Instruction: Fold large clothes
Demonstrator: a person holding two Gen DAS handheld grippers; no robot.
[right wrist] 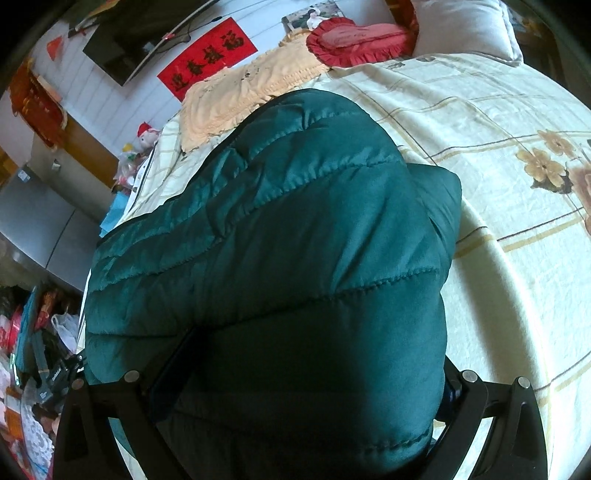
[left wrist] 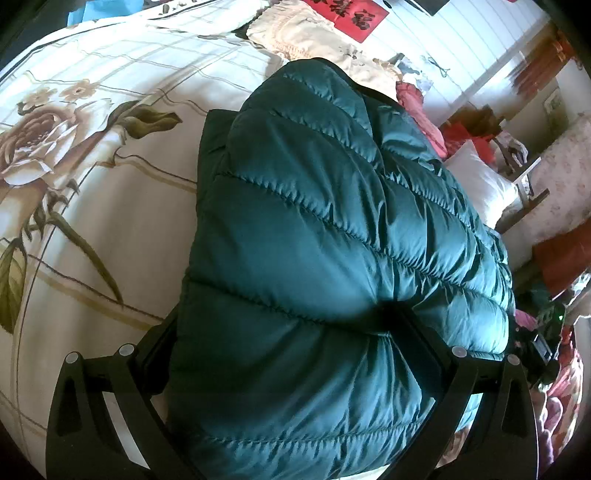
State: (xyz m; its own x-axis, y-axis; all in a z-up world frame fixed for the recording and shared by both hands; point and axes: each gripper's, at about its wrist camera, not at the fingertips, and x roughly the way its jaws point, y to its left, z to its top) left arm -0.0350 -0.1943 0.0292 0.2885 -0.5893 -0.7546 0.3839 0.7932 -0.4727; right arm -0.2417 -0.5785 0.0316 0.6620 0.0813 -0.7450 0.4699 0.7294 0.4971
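A dark teal quilted puffer jacket [left wrist: 314, 184] lies bunched in a thick bundle on the bed and fills most of both views. My left gripper [left wrist: 286, 317] has its jaws spread wide around the near end of the bundle. Its right finger [left wrist: 417, 332] digs into the padding and puckers the fabric. In the right wrist view the same jacket [right wrist: 295, 206] bulges up between the jaws of my right gripper [right wrist: 317, 350], whose left finger [right wrist: 173, 365] presses into it. The jacket hides the right finger's tip.
The bed carries a cream sheet with a flower print [left wrist: 110, 221] [right wrist: 498, 258]. A pale yellow frilled cloth [right wrist: 240, 92], a red cushion [right wrist: 354, 40] and a white pillow [right wrist: 461, 26] lie at the far end. Clutter [right wrist: 37, 350] crowds the floor past the bed's edge.
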